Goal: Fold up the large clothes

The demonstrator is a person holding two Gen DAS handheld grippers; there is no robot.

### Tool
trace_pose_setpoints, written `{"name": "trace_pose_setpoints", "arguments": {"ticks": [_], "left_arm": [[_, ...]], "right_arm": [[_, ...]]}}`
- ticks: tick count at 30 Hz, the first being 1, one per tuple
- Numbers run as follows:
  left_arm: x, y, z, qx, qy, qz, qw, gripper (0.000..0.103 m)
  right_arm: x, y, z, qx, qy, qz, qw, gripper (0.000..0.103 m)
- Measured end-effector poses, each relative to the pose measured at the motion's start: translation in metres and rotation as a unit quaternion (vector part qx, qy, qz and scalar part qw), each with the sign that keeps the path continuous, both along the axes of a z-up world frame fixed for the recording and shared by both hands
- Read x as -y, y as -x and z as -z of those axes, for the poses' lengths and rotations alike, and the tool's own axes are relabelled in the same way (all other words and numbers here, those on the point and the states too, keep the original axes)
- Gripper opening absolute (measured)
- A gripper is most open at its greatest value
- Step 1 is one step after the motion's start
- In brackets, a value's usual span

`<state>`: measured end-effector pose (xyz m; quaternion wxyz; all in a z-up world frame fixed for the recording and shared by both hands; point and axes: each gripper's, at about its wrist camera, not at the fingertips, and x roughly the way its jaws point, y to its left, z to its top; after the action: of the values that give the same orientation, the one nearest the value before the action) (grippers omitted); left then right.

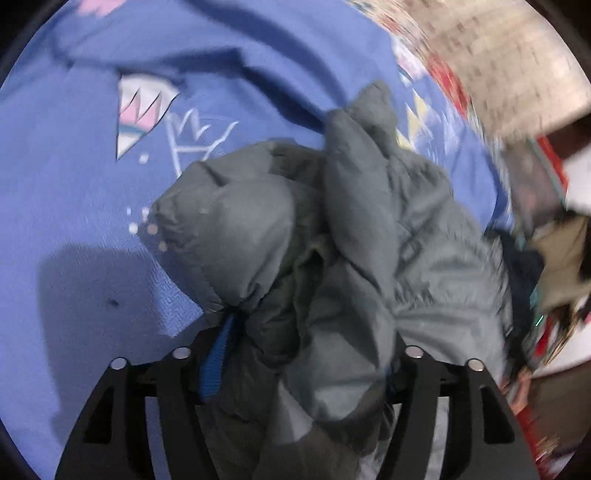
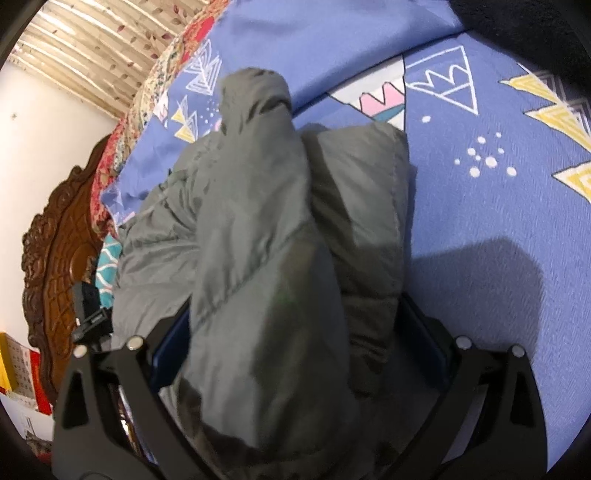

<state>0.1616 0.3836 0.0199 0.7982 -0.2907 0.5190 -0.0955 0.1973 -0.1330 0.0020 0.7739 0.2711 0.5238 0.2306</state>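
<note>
A grey puffy quilted jacket (image 1: pixel 332 240) lies bunched on a blue bedsheet (image 1: pixel 74 203) printed with triangles. My left gripper (image 1: pixel 299 354) is shut on a thick bundle of the jacket, and a blue knit cuff (image 1: pixel 216 362) shows by its left finger. In the right wrist view the jacket (image 2: pixel 266 240) fills the middle. My right gripper (image 2: pixel 295 339) is shut on another thick fold of it, with the cloth bulging up between the jaws. The fingertips of both grippers are hidden in the fabric.
A carved dark wooden headboard (image 2: pixel 55 266) stands at the left, with a white wall (image 2: pixel 44 129) and patterned curtain (image 2: pixel 92 48) behind. A floral red quilt (image 2: pixel 122 129) edges the sheet. Dark fabric (image 2: pixel 517 18) lies at the top right. Cluttered items (image 1: pixel 554 258) sit past the bed edge.
</note>
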Motion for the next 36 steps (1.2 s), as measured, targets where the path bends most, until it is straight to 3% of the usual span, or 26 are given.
{"name": "trace_pose_setpoints", "arguments": {"ticks": [2, 3, 4, 5, 6, 8, 12, 17, 20, 24, 27, 29, 30, 32, 34, 35, 36], "left_arm": [[0.008, 0.002, 0.007, 0.009, -0.005, -0.004, 0.9999, 0.079], [0.015, 0.003, 0.003, 0.022, -0.013, 0.001, 0.9997, 0.064], [0.020, 0.006, 0.000, 0.027, -0.012, 0.002, 0.9996, 0.057], [0.024, 0.009, -0.006, 0.033, -0.014, 0.001, 0.9994, 0.046], [0.027, 0.014, -0.016, 0.046, -0.026, 0.002, 0.9986, 0.039], [0.031, 0.025, -0.031, 0.067, -0.038, 0.001, 0.9970, 0.036], [0.008, 0.073, -0.081, 0.134, -0.021, -0.009, 0.9908, 0.035], [-0.033, 0.130, -0.145, 0.197, -0.063, -0.033, 0.9778, 0.035], [-0.073, 0.162, -0.183, 0.232, -0.098, -0.063, 0.9657, 0.035], [-0.134, 0.188, -0.232, 0.270, -0.157, -0.119, 0.9425, 0.035], [-0.174, 0.185, -0.244, 0.276, -0.201, -0.171, 0.9241, 0.035], [-0.200, 0.174, -0.236, 0.266, -0.211, -0.212, 0.9164, 0.036], [-0.214, 0.163, -0.224, 0.246, -0.226, -0.243, 0.9106, 0.039], [-0.238, 0.134, -0.190, 0.167, -0.259, -0.286, 0.9073, 0.044], [-0.260, 0.099, -0.141, 0.051, -0.267, -0.306, 0.9124, 0.044], [-0.272, 0.090, -0.115, -0.009, -0.272, -0.320, 0.9075, 0.044], [-0.279, 0.091, -0.098, -0.027, -0.277, -0.335, 0.9002, 0.044]], "right_arm": [[-0.010, -0.001, 0.001, -0.004, -0.014, -0.015, 1.000, 0.095], [-0.019, 0.000, -0.001, -0.013, -0.020, -0.030, 0.999, 0.076], [-0.030, 0.002, -0.005, -0.017, -0.019, -0.045, 0.999, 0.058], [-0.040, 0.006, -0.014, -0.008, -0.010, -0.059, 0.998, 0.033], [-0.048, 0.009, -0.022, 0.003, 0.001, -0.070, 0.998, 0.023], [-0.068, 0.021, -0.047, 0.033, 0.022, -0.094, 0.995, 0.018], [-0.108, 0.042, -0.102, 0.088, 0.019, -0.123, 0.988, 0.016], [-0.195, 0.062, -0.167, 0.156, 0.006, -0.182, 0.971, 0.015], [-0.261, 0.070, -0.198, 0.197, 0.001, -0.218, 0.956, 0.015], [-0.351, 0.061, -0.228, 0.236, -0.013, -0.254, 0.938, 0.015], [-0.420, 0.030, -0.241, 0.254, -0.010, -0.254, 0.933, 0.015], [-0.468, -0.006, -0.230, 0.249, 0.026, -0.233, 0.940, 0.021], [-0.483, -0.016, -0.222, 0.248, 0.060, -0.221, 0.941, 0.043], [-0.511, -0.044, -0.194, 0.252, 0.169, -0.172, 0.937, 0.068], [-0.507, -0.060, -0.175, 0.248, 0.213, -0.130, 0.936, 0.072], [-0.496, -0.063, -0.172, 0.246, 0.204, -0.113, 0.941, 0.072], [-0.484, -0.062, -0.171, 0.247, 0.191, -0.097, 0.945, 0.073]]}}
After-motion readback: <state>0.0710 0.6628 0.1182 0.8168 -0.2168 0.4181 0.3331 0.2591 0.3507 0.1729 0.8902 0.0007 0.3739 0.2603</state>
